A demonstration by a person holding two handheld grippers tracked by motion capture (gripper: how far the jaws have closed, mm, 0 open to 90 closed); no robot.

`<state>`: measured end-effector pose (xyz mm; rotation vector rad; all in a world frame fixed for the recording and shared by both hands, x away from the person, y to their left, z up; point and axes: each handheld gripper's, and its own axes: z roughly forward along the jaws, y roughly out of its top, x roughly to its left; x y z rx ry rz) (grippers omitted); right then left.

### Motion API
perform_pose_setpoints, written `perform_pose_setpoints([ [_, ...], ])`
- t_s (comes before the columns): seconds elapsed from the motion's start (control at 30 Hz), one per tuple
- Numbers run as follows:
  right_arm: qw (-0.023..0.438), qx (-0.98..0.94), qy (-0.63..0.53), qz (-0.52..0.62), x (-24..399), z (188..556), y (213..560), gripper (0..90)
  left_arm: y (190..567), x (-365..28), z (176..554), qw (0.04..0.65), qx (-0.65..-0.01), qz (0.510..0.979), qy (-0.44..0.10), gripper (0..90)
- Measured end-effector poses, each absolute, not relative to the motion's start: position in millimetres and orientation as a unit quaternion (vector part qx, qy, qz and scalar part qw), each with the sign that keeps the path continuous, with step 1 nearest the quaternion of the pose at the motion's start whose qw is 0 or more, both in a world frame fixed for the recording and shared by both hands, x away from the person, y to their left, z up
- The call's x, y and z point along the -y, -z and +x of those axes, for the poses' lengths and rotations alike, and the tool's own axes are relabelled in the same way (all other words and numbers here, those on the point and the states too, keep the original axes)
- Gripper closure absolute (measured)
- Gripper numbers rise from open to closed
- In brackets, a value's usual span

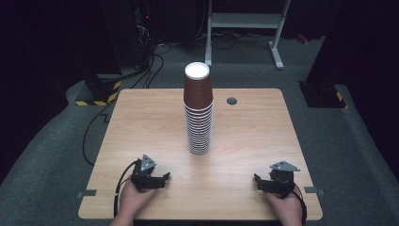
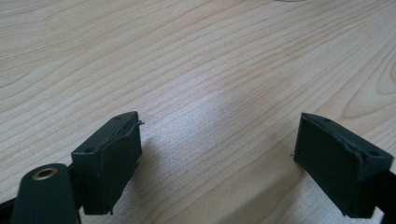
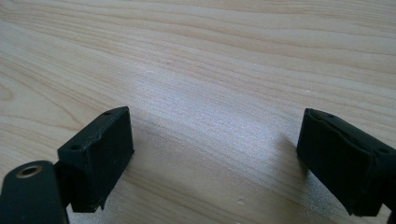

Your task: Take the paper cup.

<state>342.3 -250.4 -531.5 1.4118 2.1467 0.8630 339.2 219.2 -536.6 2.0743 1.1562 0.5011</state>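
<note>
A tall stack of brown paper cups [image 1: 198,110] stands upside down in the middle of the wooden table [image 1: 141,122], white bases up. My left gripper [image 1: 165,177] rests near the front left of the table, a hand around it, well short of the stack. Its jaws stand apart with only bare wood between them [image 2: 217,154]. My right gripper [image 1: 256,179] rests near the front right in the other hand. It is open too, with nothing between its pads [image 3: 212,161].
A small dark grommet [image 1: 231,100] sits in the tabletop right of the stack. Beyond the table lie grey carpet, cables [image 1: 94,127], a black-and-yellow striped base [image 1: 96,96] and a white desk frame [image 1: 244,28].
</note>
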Motion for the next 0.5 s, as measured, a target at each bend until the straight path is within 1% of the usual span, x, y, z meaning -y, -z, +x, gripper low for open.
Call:
perform_pose_setpoints([
  [0.5, 0.215, -0.773, -0.312, 0.509, 251.0, 343.6, 531.5, 11.0, 536.6, -219.1, 339.1, 0.350, -0.447, 0.800, -0.194, 15.1],
])
